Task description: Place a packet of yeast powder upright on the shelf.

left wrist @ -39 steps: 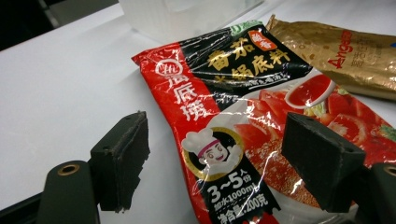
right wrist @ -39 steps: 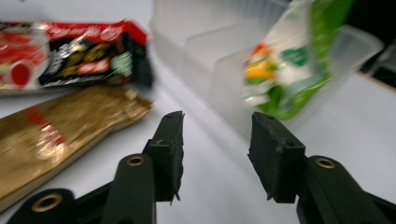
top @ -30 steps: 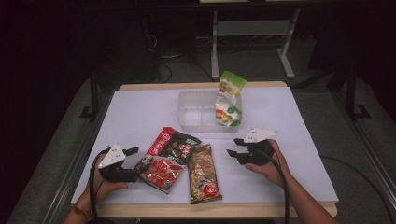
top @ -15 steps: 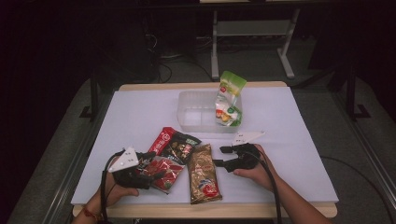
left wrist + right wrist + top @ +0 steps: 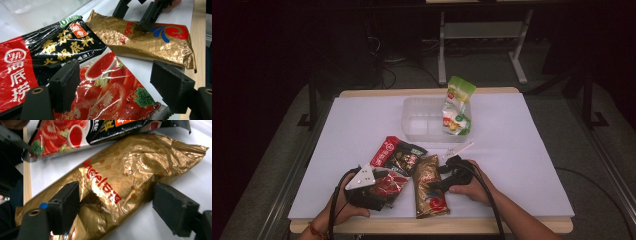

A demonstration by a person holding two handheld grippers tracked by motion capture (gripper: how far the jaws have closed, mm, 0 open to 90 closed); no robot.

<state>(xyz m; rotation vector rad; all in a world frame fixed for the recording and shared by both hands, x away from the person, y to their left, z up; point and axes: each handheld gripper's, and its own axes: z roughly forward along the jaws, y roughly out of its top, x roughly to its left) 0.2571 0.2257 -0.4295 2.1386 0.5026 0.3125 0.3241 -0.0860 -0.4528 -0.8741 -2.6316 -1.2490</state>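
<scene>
Looking down from the high view, you had both grippers near the front edge of the white table (image 5: 522, 150). Your left gripper (image 5: 379, 189) sat over the red tomato packet (image 5: 393, 184), and your right gripper (image 5: 443, 176) reached in from the right onto the gold packet (image 5: 428, 192). A red-and-black packet (image 5: 398, 154) lay just behind those two, partly over the tomato packet. Farther back stood a clear plastic tub (image 5: 422, 120), with a green-and-white pouch (image 5: 457, 105) propped upright at its right end.

From the left gripper view, your left gripper (image 5: 112, 92) was released, its jaws spread wide on either side of the tomato packet (image 5: 105, 97), not pinching it. The red-and-black packet (image 5: 50, 50) lay to the upper left, overlapping the tomato one. The gold packet (image 5: 150, 42) lay beyond, with the right gripper (image 5: 136, 12) set down on its top edge.

From the right gripper view, your right gripper (image 5: 116, 207) was also spread apart, the jaws straddling the gold packet (image 5: 120, 177) across its width without closing on it. The tomato packet (image 5: 60, 135) and the red-and-black packet (image 5: 120, 126) lay past it, near the wooden table edge (image 5: 27, 180).
</scene>
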